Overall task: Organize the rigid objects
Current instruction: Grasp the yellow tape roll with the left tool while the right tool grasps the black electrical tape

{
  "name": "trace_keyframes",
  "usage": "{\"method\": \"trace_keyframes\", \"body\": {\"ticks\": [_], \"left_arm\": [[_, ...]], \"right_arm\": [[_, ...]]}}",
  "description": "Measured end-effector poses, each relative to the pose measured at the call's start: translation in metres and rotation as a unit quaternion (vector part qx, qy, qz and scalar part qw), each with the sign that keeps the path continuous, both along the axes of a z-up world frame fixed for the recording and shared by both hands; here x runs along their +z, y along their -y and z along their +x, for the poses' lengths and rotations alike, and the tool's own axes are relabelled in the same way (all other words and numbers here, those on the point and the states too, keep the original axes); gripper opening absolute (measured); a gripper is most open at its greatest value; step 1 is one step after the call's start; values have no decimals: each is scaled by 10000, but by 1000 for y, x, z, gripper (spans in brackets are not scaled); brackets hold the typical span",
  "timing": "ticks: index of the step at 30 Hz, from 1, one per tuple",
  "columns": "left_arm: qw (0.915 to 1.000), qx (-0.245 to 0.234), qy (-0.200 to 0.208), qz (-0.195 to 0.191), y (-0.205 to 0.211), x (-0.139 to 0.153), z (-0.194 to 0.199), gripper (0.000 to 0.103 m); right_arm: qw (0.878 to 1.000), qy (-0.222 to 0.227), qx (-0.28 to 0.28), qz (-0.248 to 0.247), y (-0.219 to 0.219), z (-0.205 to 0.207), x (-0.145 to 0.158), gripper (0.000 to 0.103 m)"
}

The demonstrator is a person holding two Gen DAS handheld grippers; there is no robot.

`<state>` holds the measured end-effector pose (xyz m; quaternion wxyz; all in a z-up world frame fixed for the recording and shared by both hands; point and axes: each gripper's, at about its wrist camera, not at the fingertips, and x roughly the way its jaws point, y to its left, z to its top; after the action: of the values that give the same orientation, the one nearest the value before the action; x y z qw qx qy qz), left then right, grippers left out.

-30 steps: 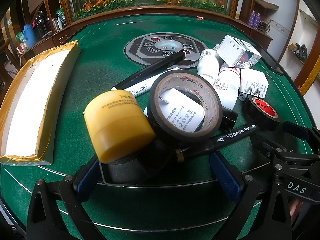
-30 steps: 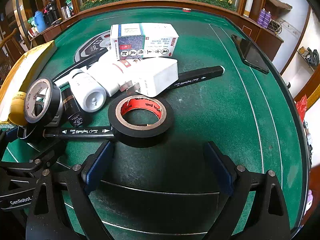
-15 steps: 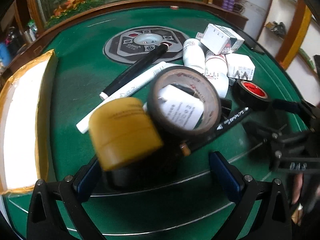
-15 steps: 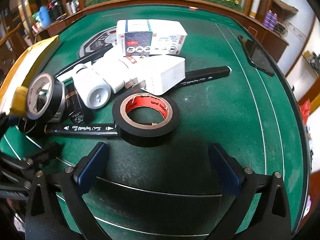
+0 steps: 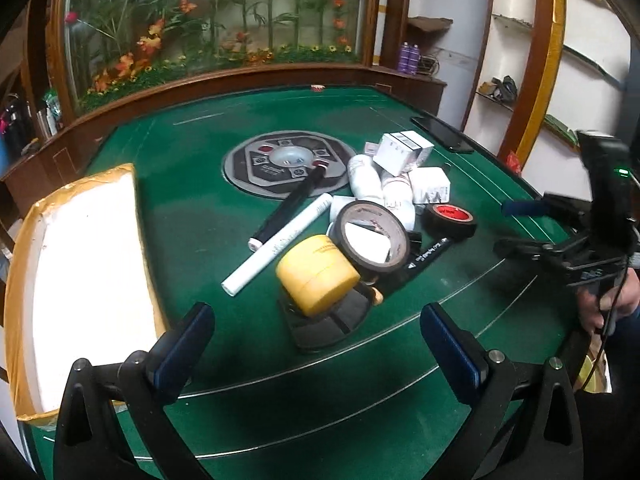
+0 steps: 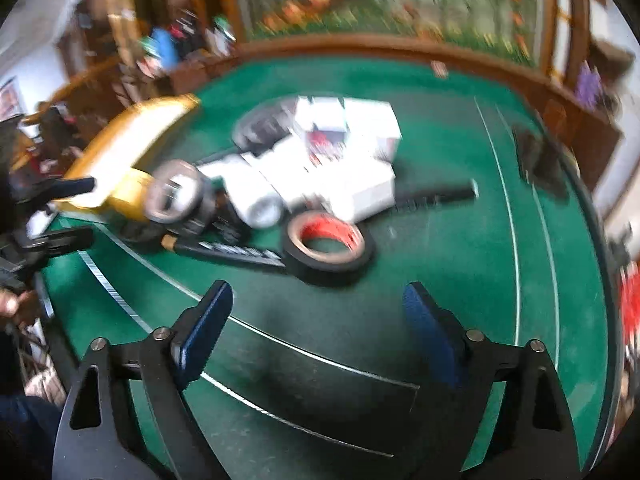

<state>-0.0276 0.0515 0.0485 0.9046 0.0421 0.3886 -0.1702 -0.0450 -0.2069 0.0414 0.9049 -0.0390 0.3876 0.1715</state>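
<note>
The foam-lined box [image 5: 80, 280] at left holds nothing; left gripper [image 5: 316, 344] and right gripper [image 6: 320, 328] stand spread, the right's jaws just narrowing slightly, nothing between them.

Both tongs, left [image 5: 316, 344] and right [image 6: 320, 328], gape wide and empty, right jaws just narrowing slightly.

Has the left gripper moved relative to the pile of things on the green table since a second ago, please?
Yes. The left gripper has pulled back and up from the pile: the yellow jar, earlier between its open jaws, now lies beyond them on the green table.
</note>
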Motion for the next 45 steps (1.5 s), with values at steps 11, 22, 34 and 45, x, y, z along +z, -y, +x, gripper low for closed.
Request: {"method": "trace_keyframes", "body": {"ticks": [11, 22, 34, 45], "left_arm": [[9998, -26, -64, 181, 22, -9, 26, 102], [9994, -286, -96, -152, 18, -9, 39, 74], [9994, -170, -245, -152, 8, -11, 19, 53], [9996, 203, -191, 92, 20, -16, 27, 65]], "right_arm": [[9989, -217, 280, -313, -5, 25, 2, 77], [9980, -612, 139, -61, -9, 62, -25, 64], [9961, -685, 23, 546, 6, 55, -31, 63], [9973, -627, -28, 388, 0, 54, -30, 63]]}}
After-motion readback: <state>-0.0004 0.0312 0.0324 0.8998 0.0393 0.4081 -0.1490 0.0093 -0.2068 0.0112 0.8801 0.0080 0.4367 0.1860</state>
